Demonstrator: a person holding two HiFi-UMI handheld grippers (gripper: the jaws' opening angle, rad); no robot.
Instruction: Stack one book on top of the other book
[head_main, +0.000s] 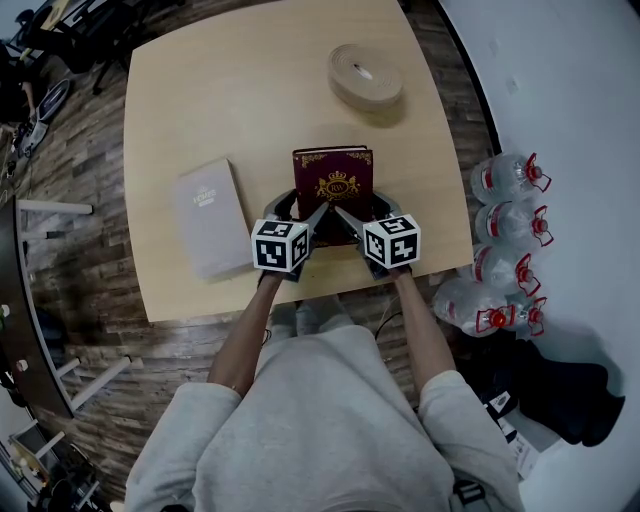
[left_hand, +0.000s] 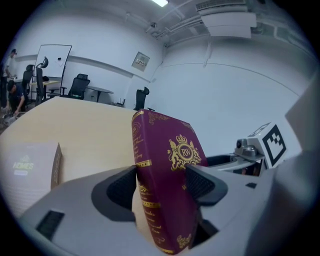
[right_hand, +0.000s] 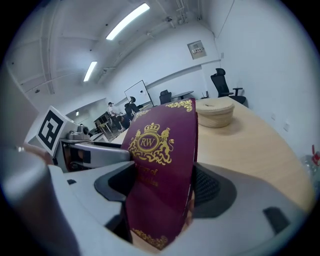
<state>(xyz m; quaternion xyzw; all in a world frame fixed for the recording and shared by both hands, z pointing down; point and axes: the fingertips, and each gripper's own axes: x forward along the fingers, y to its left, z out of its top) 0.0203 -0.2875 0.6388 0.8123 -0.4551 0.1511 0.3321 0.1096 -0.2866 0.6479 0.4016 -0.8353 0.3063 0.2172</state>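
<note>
A maroon book (head_main: 332, 180) with a gold crest is lifted off the wooden table (head_main: 250, 90) near its front edge, tilted with its near end up. My left gripper (head_main: 300, 212) is shut on its near left corner, and my right gripper (head_main: 362, 215) is shut on its near right corner. In the left gripper view the maroon book (left_hand: 162, 170) stands between the pads of the left gripper (left_hand: 161, 182), spine to the left. In the right gripper view the maroon book (right_hand: 157, 170) fills the gap of the right gripper (right_hand: 162, 185). A grey book (head_main: 211, 215) lies flat on the table to the left.
A round tan roll (head_main: 365, 75) sits at the table's far right. Several large water bottles (head_main: 510, 180) lie on the floor right of the table. Office chairs and desks stand beyond the far edge.
</note>
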